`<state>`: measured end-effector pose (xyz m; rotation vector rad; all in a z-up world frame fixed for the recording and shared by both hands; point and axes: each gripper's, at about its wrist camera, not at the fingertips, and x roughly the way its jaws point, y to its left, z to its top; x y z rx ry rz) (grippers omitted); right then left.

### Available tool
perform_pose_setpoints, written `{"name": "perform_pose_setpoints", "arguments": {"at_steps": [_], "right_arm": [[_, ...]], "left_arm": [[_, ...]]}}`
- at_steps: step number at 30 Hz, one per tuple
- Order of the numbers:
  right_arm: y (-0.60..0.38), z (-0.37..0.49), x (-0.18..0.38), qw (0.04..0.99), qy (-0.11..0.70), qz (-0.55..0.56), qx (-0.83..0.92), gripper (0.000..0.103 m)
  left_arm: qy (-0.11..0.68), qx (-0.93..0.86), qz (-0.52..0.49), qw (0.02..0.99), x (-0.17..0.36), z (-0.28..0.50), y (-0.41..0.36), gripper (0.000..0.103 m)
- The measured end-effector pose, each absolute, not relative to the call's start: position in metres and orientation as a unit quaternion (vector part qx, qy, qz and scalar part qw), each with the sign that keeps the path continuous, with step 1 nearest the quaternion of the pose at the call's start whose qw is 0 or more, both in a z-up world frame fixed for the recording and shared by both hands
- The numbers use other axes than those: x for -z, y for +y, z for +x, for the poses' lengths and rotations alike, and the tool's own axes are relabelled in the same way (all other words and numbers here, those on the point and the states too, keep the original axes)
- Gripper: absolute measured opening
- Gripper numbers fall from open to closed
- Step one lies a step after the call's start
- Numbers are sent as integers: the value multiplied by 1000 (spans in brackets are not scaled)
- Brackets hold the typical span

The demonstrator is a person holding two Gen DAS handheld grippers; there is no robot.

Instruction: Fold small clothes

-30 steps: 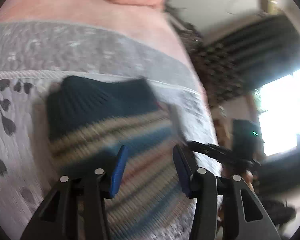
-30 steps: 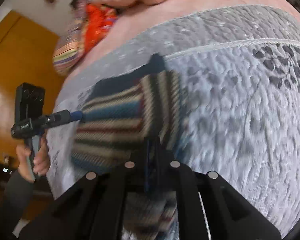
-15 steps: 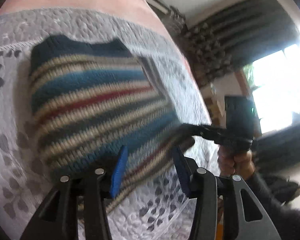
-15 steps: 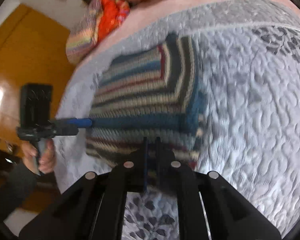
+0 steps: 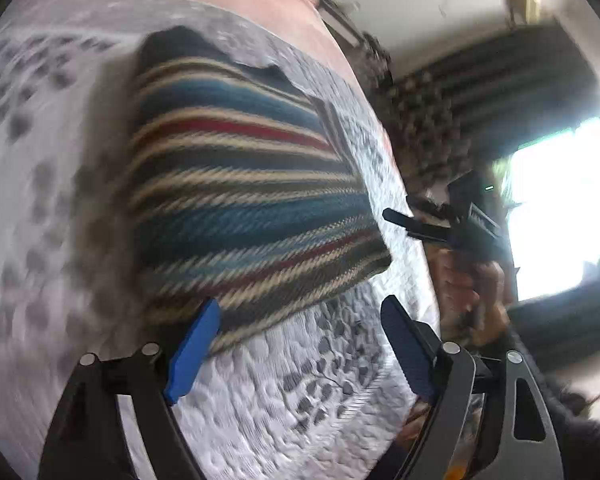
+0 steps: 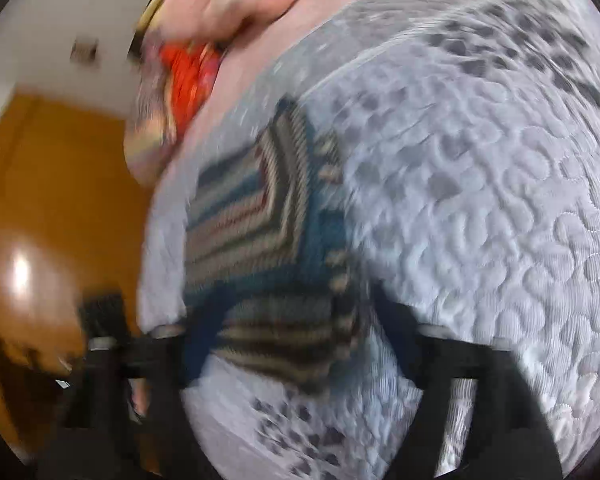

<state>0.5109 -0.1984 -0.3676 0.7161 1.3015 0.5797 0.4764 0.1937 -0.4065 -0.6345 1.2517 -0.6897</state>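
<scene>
— Any writing or labels? 
— None readable anywhere; too blurred, especially through the right wrist view.

— Surface and room? 
— A bed, covered by a pale grey quilted bedspread (image 5: 312, 412) with stitched swirls and a dark leaf print. Pink sheet (image 5: 296, 12) beyond the quilt's far edge. Off the right side of the bed, a bright window (image 5: 568, 208) and dark curtains (image 5: 512, 84). Off the left side, glossy orange-brown woodwork (image 6: 52, 200) and a white wall above it. Near the head of the bed, a heap of bright orange and striped cloth (image 6: 180, 92).

— And the garment? 
— Striped knit garment (image 5: 244, 200), lying flat on the bedspread near the middle, folded into a compact block. Ribbed wool-like texture, bands of navy, teal, cream and red. In the right wrist view (image 6: 268, 232), stripes meeting at an angle where one part lies folded over another.

— Left hand-held gripper? 
— Left hand-held gripper (image 5: 300, 356) spread wide, blue pads (image 5: 192, 356) apart, nothing between them. One pad just at the garment's near edge; contact impossible to judge.

— Right one? 
— Right hand-held gripper (image 6: 296, 344) smeared by motion, but fingers clearly set wide, straddling the garment's near corner, not clamped on it. Also visible from the left wrist camera (image 5: 428, 228), gripped by a hand (image 5: 468, 292) beside the bed edge.
</scene>
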Motion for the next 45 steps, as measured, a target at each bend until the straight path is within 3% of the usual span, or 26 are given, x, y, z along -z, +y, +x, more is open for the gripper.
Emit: {"name": "perform_pose_setpoints", "arguments": {"at_steps": [4, 11, 26, 34, 37, 39, 45], "right_arm": [[-211, 549, 386, 662, 594, 370, -270, 80], [-179, 593, 409, 639, 629, 329, -296, 81], [-141, 612, 436, 605, 649, 305, -346, 81], [-102, 626, 438, 597, 643, 298, -376, 81], [-100, 626, 439, 600, 641, 301, -372, 68], [-101, 624, 440, 605, 639, 300, -369, 55], [-100, 616, 426, 627, 621, 300, -363, 44]], "left_arm": [[562, 267, -325, 712, 426, 462, 234, 84], [550, 217, -408, 695, 462, 463, 275, 85], [557, 299, -435, 641, 496, 506, 226, 85], [577, 305, -397, 645, 491, 519, 201, 89], [585, 292, -390, 649, 489, 518, 196, 87], [595, 279, -375, 654, 483, 518, 190, 72], [603, 274, -372, 651, 475, 516, 192, 56]]}}
